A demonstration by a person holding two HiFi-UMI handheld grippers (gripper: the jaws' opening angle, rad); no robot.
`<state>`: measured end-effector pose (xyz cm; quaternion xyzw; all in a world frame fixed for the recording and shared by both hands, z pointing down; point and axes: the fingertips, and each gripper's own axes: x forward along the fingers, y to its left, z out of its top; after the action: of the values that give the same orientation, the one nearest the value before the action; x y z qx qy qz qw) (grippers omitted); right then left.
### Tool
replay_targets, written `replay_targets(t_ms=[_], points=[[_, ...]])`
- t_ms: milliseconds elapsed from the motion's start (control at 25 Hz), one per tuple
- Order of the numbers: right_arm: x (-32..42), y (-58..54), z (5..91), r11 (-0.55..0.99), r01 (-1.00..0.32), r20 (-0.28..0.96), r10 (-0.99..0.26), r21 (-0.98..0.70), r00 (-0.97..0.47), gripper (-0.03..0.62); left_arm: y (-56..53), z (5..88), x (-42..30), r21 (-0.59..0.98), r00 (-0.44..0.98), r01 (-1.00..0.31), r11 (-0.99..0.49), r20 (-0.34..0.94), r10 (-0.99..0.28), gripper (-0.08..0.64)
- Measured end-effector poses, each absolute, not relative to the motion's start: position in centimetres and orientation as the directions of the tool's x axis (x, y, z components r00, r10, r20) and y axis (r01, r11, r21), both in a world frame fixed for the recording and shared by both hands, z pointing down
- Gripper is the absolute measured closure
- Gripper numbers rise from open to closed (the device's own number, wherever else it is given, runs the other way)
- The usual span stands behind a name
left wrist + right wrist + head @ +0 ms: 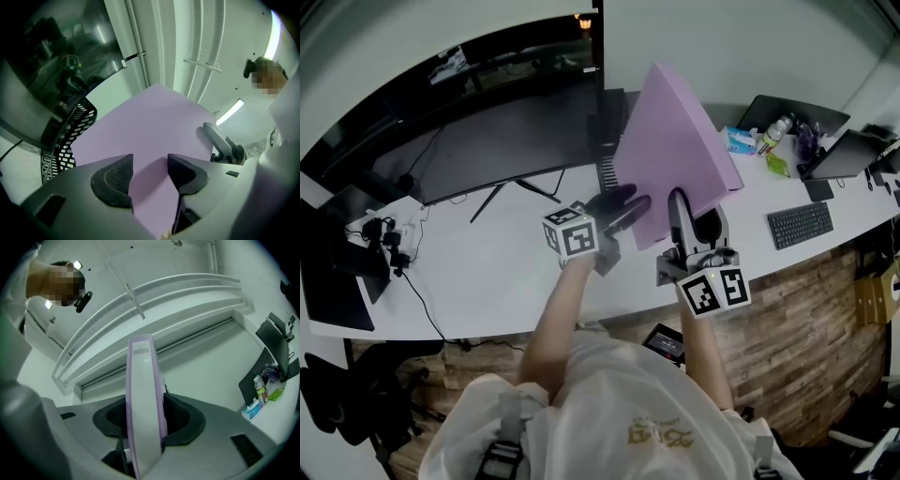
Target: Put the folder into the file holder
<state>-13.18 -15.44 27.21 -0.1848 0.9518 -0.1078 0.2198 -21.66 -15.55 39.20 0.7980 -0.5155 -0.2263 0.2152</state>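
A purple folder (675, 141) is held tilted above the white desk (487, 272). My right gripper (692, 220) is shut on its lower right edge; in the right gripper view the white-labelled spine (143, 404) stands edge-on between the pads. My left gripper (623, 208) lies against the folder's lower left face. In the left gripper view the purple face (150, 136) fills the gap between the jaws, which stand apart without pinching it. The black mesh file holder (70, 136) shows just left of the folder, beside the monitor.
A wide dark monitor (487, 141) stands at the back left of the desk. A keyboard (800, 225), a laptop (792, 112), a bottle (773, 136) and small items crowd the right end. Cables and a plug strip (384, 234) lie at the left.
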Motion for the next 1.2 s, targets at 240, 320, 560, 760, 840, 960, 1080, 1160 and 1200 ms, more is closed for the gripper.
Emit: replay_targets(t_ms=[240,320,560,760,840,960,1080,1160,1200], points=[[-16.1,-15.5,27.8,0.916,-0.301,-0.355,-0.383,-0.264,-0.853,0.379,-16.4,39.4,-25.0,0.610,0.314,-0.709,-0.353,-0.176,-0.933,0.336],[-16.8,-15.8,28.0,0.915,-0.302,-0.349,-0.384,-0.268,-0.855,0.377,-16.7,39.4,-25.9,0.619,0.301,-0.704,-0.349,-0.185,-0.936,0.337],[-19.0,-16.6,28.5,0.915,-0.314,-0.330,-0.386,-0.253,-0.861,0.377,-17.8,40.0,-27.9,0.641,0.286,-0.686,-0.344,-0.198,-0.938,0.346],[-20.8,-17.0,29.4,0.914,-0.323,-0.309,-0.390,-0.245,-0.868,0.377,-18.1,40.7,-29.8,0.672,0.264,-0.656,-0.343,-0.221,-0.939,0.357],[-21.4,-17.3,29.9,0.914,-0.327,-0.298,-0.390,-0.239,-0.871,0.377,-18.4,41.0,-30.7,0.685,0.245,-0.650,-0.330,-0.222,-0.944,0.359],[-22.3,-17.8,30.8,0.914,-0.334,-0.279,-0.391,-0.231,-0.877,0.377,-19.0,41.6,-31.6,0.694,0.225,-0.653,-0.305,-0.206,-0.952,0.366],[-23.0,-18.3,31.5,0.915,-0.340,-0.259,-0.390,-0.218,-0.884,0.377,-19.6,42.4,-31.9,0.702,0.228,-0.647,-0.297,-0.194,-0.954,0.378],[-23.5,-18.6,31.7,0.914,-0.343,-0.251,-0.392,-0.217,-0.885,0.377,-19.9,42.9,-32.0,0.711,0.229,-0.638,-0.295,-0.191,-0.955,0.383],[-23.7,-18.7,31.8,0.913,-0.344,-0.249,-0.393,-0.219,-0.885,0.377,-20.1,43.0,-32.1,0.715,0.227,-0.633,-0.296,-0.193,-0.954,0.388]])
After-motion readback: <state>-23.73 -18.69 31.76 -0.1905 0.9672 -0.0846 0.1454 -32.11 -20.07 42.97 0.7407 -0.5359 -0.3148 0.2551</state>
